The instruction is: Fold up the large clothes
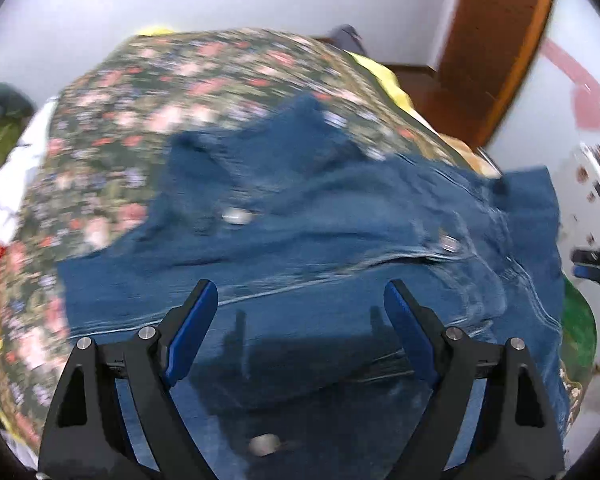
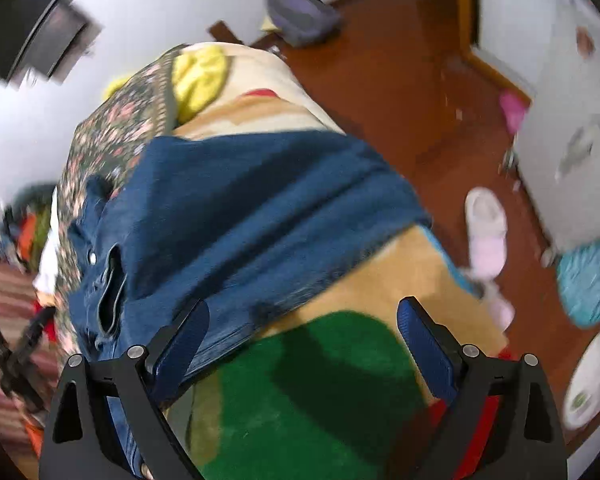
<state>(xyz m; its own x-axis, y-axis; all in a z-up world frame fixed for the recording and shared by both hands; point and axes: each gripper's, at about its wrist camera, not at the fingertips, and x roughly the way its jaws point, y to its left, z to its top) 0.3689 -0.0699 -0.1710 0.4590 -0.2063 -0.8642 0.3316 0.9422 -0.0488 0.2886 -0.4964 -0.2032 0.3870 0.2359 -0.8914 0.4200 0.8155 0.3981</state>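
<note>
The left hand-held gripper (image 1: 300, 304) is seen pointed steeply downward, its two blue-padded fingers (image 1: 192, 328) spread wide with nothing clamped between them. The right hand-held gripper (image 2: 304, 328) is likewise angled steeply down, its jaws held wide apart and empty. At the right edge of the left wrist view, the right hand-held gripper is glimpsed, blurred.
</note>
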